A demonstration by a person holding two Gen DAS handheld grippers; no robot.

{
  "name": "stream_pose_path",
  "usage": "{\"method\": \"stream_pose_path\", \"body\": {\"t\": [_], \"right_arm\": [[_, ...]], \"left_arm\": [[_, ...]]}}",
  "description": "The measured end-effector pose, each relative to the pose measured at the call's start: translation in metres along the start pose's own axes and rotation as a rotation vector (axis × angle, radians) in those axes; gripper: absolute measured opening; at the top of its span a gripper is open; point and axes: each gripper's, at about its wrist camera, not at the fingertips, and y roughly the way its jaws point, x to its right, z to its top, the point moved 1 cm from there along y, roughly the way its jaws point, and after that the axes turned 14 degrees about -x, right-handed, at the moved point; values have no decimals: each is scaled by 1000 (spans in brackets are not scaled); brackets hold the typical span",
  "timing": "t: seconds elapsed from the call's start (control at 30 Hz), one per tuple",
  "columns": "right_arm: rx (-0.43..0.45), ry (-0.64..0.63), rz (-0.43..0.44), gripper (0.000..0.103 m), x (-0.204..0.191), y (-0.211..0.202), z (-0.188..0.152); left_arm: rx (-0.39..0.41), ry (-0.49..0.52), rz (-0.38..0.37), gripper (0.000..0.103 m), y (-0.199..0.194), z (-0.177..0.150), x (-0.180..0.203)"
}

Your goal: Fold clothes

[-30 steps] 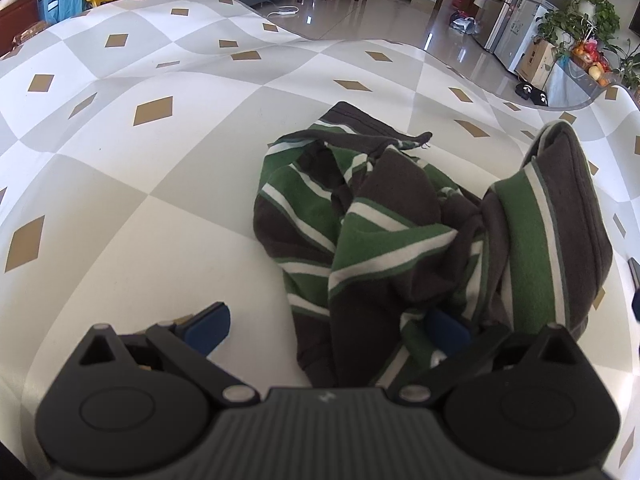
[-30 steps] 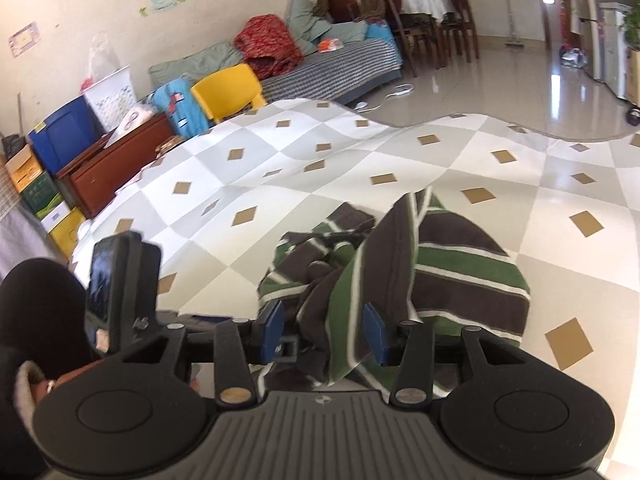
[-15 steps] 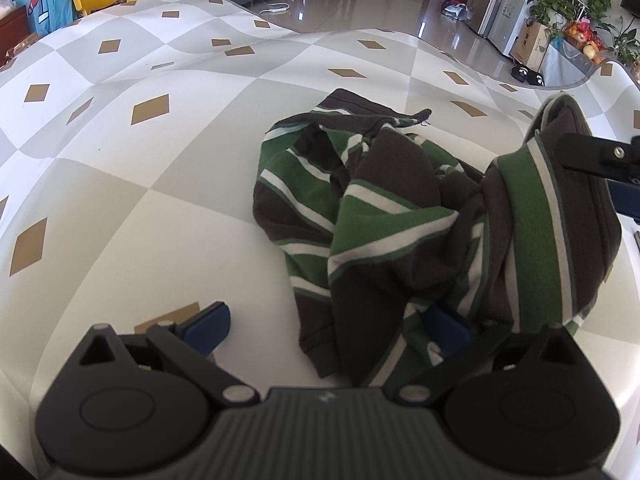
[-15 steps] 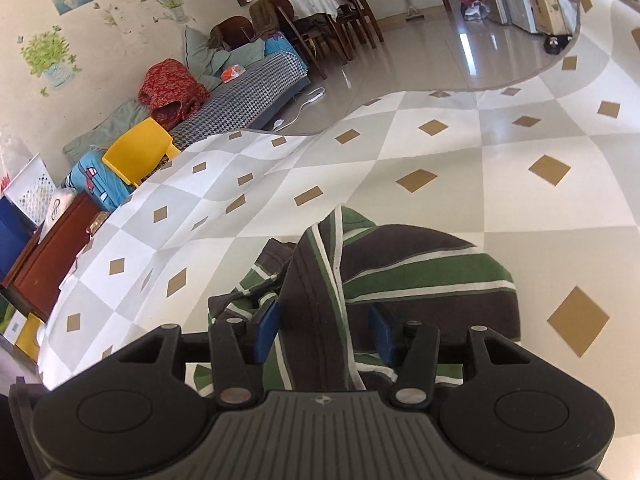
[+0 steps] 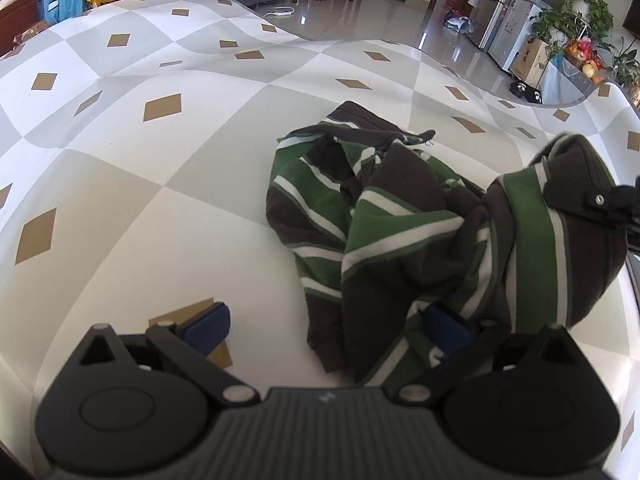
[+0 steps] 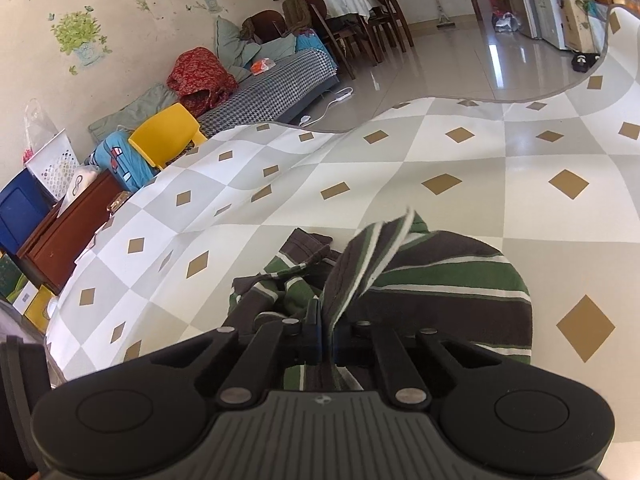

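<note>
A crumpled garment (image 5: pixel 400 236) with dark brown, green and white stripes lies on the checked table cover (image 5: pixel 120 184). My left gripper (image 5: pixel 326 328) is open low at the garment's near edge. Its right finger (image 5: pixel 444 330) is tucked against the cloth and its left finger (image 5: pixel 208 326) sits over the bare cover. My right gripper (image 6: pixel 326 332) is shut on a raised fold of the garment (image 6: pixel 420 280), which stands up from between its pads. In the left wrist view the right gripper (image 5: pixel 592 204) shows at the right edge, pinching the garment's high right part.
The cover's wavy far edge (image 6: pixel 440 98) gives onto a shiny tiled floor. Beyond it stand a yellow chair (image 6: pixel 168 132), a houndstooth sofa (image 6: pixel 272 92), a brown cabinet (image 6: pixel 64 232) and dining chairs (image 6: pixel 352 28). Plants and a fridge (image 5: pixel 520 28) are at the far right.
The right gripper's jaws went from apart around the upright fold to shut on it. The right hand shifted and rolled slightly. The left gripper stayed put and open.
</note>
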Motion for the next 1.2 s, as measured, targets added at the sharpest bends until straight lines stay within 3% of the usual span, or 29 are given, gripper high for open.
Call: {"method": "stream_pose_path", "body": {"t": [0.23, 0.43, 0.77, 0.93, 1.0, 1.2], "right_arm": [[18, -142, -23, 5, -26, -28, -28], [-29, -207, -10, 5, -48, -30, -65], [-176, -273, -4, 6, -75, -3, -123], [-216, -265, 13, 13, -78, 3, -130], [-217, -246, 27, 26, -75, -1, -128], [-188, -171, 51, 32, -64, -19, -118]], "left_arm": [[87, -32, -19, 103, -25, 5, -8], [121, -66, -53, 103, -37, 6, -13], [122, -11, -76, 103, -39, 1, 1], [80, 51, -73, 103, -28, -3, 13], [50, 57, -54, 103, -20, -5, 15], [-35, 46, 96, 103, 2, -9, 7]]}}
